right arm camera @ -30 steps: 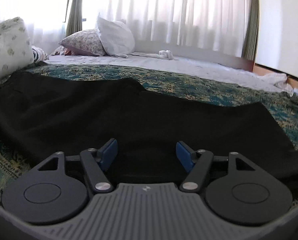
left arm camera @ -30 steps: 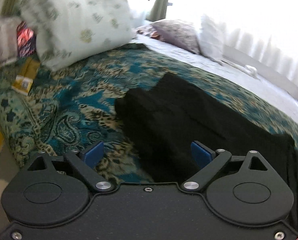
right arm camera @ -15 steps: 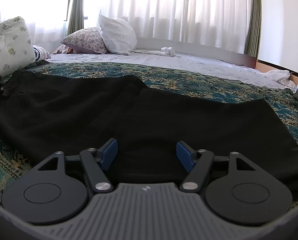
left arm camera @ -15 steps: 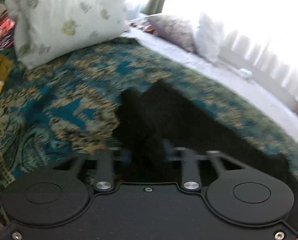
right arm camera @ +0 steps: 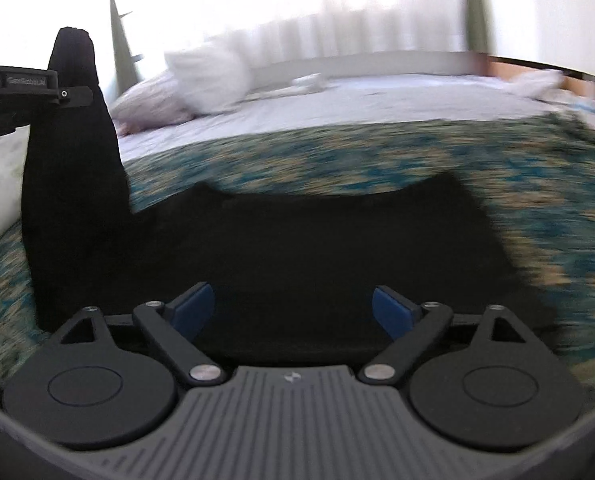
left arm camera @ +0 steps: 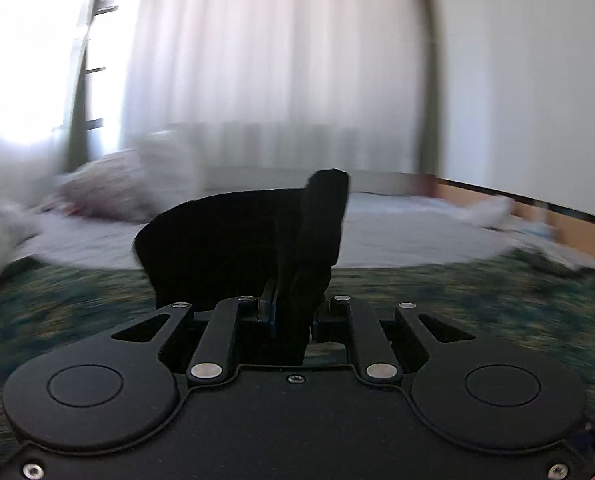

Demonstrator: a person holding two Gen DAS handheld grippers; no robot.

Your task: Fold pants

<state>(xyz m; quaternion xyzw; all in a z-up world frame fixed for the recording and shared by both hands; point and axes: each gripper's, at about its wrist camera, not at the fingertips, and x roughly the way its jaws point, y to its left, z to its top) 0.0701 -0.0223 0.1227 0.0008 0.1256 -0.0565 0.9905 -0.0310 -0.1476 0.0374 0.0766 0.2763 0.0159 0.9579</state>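
Left claw clamped on black pants, end lifted off bed at its left side; rest lies flat on bedspread. Right claw apart, low over pants.

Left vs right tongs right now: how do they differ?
Left tongs are shut on the black pants; right tongs are open and grip nothing. Left holds its end lifted off the bedspread; right sits low over flat fabric. Both have blue pads.

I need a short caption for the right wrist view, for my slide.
Open right gripper above black pants on the patterned bedspread; left gripper lifts one end.
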